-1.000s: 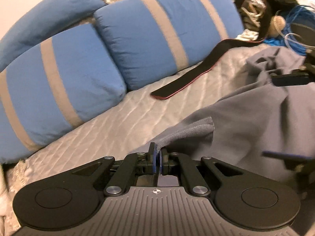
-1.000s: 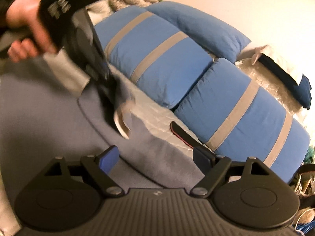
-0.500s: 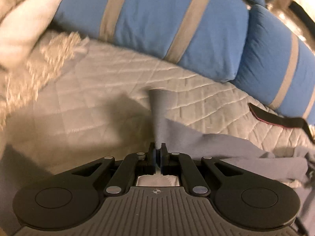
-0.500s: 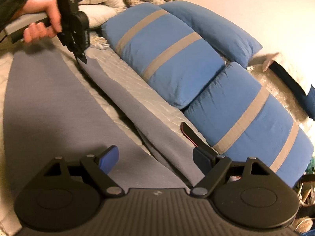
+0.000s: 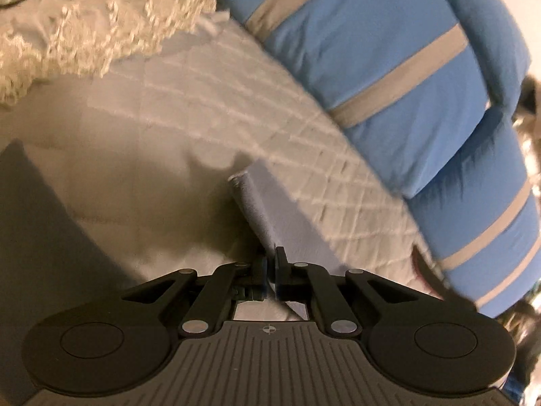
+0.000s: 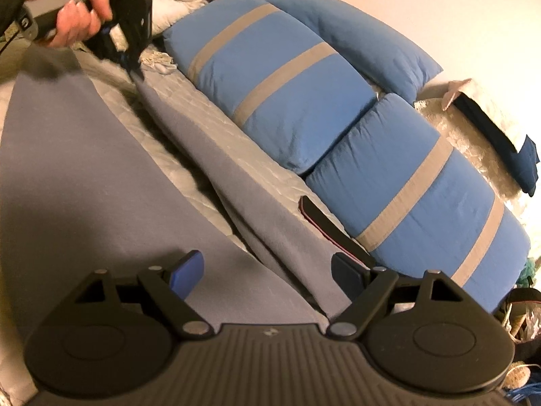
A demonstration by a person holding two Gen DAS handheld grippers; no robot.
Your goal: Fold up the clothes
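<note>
Quilted bed (image 5: 189, 108), blue striped pillows (image 6: 280, 81) along far edge | grey garment (image 6: 67, 176) spread flat on bed, one long strip (image 6: 236, 182) stretched toward pillows | left tongs (image 5: 269, 272) clamped on strip's end, gripped by hand (image 6: 77, 17) | right tongs (image 6: 267, 275) wide apart, empty, above garment | black strap (image 6: 324, 223) beside pillows

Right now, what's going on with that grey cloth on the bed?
A person is folding clothes with a handheld gripper in each hand. The left gripper is shut on one end of the grey garment, holding a long strip of it stretched out over the quilt beside the blue pillows. The right gripper hangs open over the near part of the garment, gripping nothing. The garment is spread out, not yet folded.
</note>
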